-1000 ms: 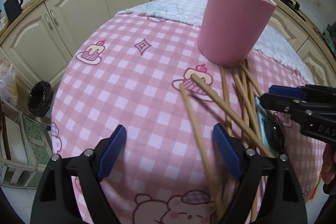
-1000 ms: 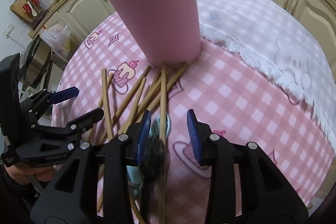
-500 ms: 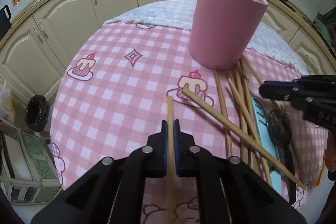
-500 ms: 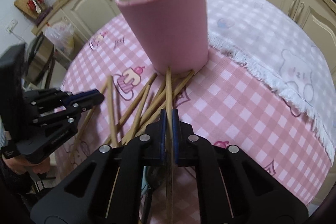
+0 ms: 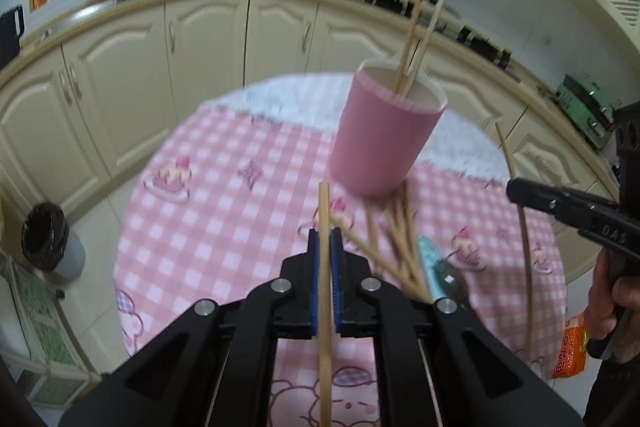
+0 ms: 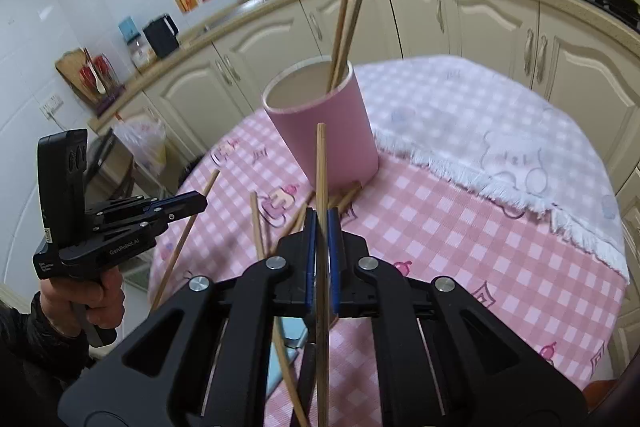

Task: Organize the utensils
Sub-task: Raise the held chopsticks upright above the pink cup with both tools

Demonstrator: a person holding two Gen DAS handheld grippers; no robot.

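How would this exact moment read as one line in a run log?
left gripper: shut on chopstick | right gripper: shut on second chopstick | pink cup: upright, two sticks inside | more sticks on table

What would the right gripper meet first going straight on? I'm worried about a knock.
Likely the pink cylindrical cup: the wooden chopstick clamped in the right gripper points at its side wall, though depth is unclear.

Table: round, pink checked cloth (image 6: 460, 227) (white fringed cloth (image 6: 500, 131) behind).
On it: pink cup (image 6: 332, 131), loose chopsticks (image 5: 396, 239).
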